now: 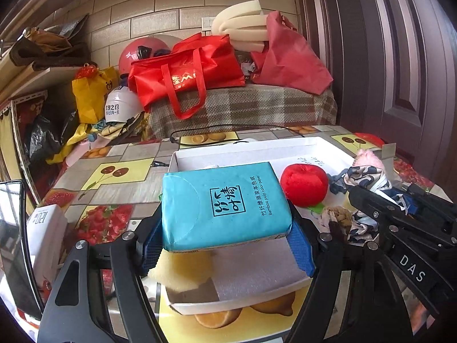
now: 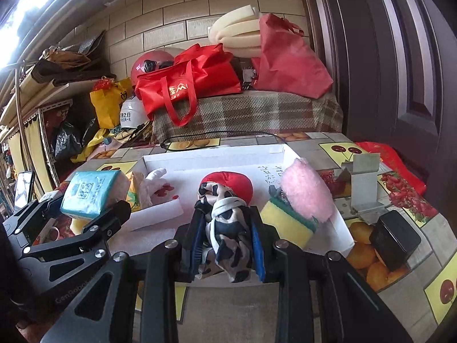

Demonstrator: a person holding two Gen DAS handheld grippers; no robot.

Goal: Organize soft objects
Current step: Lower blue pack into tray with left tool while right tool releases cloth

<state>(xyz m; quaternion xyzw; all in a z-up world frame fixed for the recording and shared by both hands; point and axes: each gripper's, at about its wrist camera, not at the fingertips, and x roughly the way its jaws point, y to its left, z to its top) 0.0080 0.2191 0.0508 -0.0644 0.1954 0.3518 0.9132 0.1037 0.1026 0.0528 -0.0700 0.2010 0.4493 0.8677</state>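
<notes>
My left gripper (image 1: 225,240) is shut on a blue tissue pack (image 1: 222,200) and holds it above the near left part of a shallow white box (image 1: 242,304). The pack also shows in the right wrist view (image 2: 94,193). My right gripper (image 2: 227,245) is shut on a crumpled black-and-white patterned cloth (image 2: 228,228), above the box's near edge; the cloth shows in the left wrist view (image 1: 368,180). In the box lie a red plush ball (image 2: 228,181), a pink fluffy item (image 2: 307,191), a yellow-green sponge (image 2: 288,223) and a white foam sheet (image 2: 157,214).
The box rests on a table with a fruit-print cloth (image 2: 400,271). A black box (image 2: 395,238) and a grey cardboard piece (image 2: 361,183) sit at the right. A phone (image 1: 14,243) and a white box (image 1: 47,228) stand at the left. A black cable (image 1: 228,128) runs behind.
</notes>
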